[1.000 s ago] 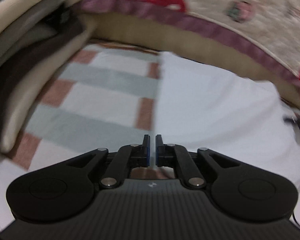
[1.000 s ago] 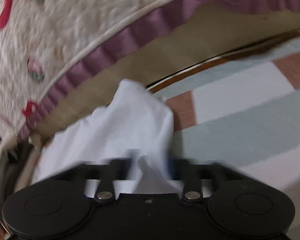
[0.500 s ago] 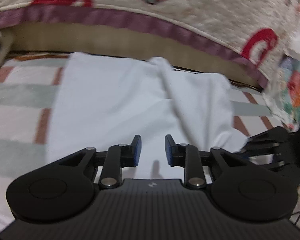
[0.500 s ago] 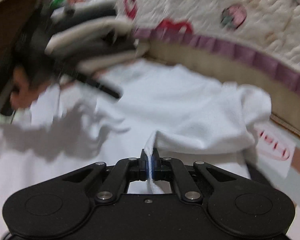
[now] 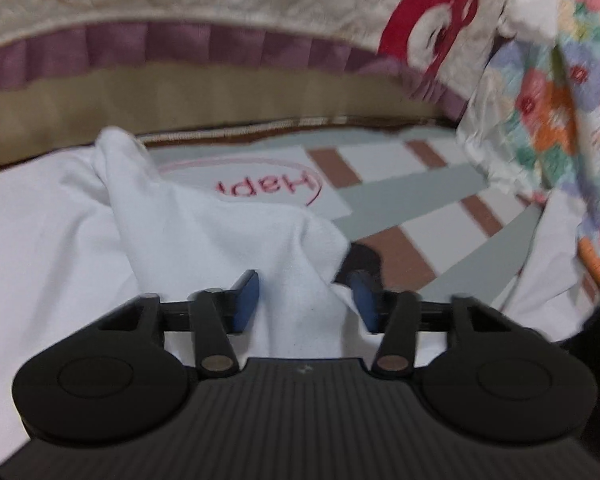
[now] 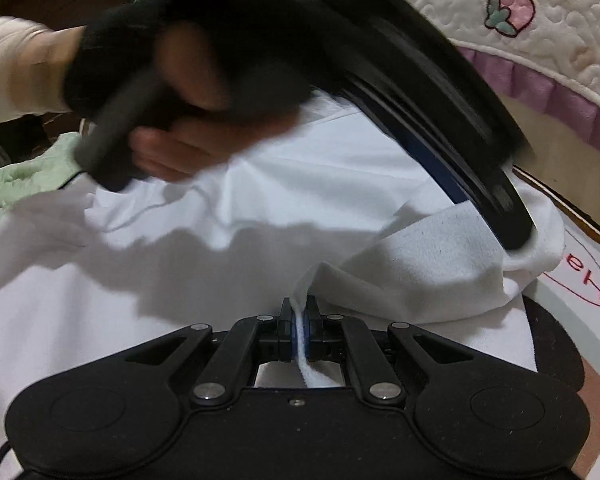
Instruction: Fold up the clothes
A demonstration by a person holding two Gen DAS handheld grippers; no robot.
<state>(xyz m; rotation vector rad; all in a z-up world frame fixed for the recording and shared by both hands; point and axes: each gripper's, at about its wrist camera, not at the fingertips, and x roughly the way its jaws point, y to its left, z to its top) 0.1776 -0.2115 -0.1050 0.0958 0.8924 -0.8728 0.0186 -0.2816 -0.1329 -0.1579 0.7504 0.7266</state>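
A white garment (image 5: 80, 232) lies on a striped mat (image 5: 412, 200). In the left wrist view my left gripper (image 5: 306, 298) is open, its blue-padded fingers (image 5: 246, 296) standing either side of a raised fold of the white cloth. In the right wrist view my right gripper (image 6: 298, 330) is shut on an edge of the white garment (image 6: 412, 264), which is folded over beside it. The left gripper's body (image 6: 440, 112) and the gloved hand (image 6: 172, 92) holding it cross above the cloth, blurred.
A quilted bedspread with a purple frill (image 5: 204, 44) hangs along the far side. A floral cloth (image 5: 560, 92) is at the right. A green cloth (image 6: 24, 176) lies at the left. A red oval print (image 5: 260, 188) marks the mat.
My left gripper has swung right and opened wider around a fold of the white garment. My right gripper stays shut on the cloth edge, and the left hand has come closer over it.
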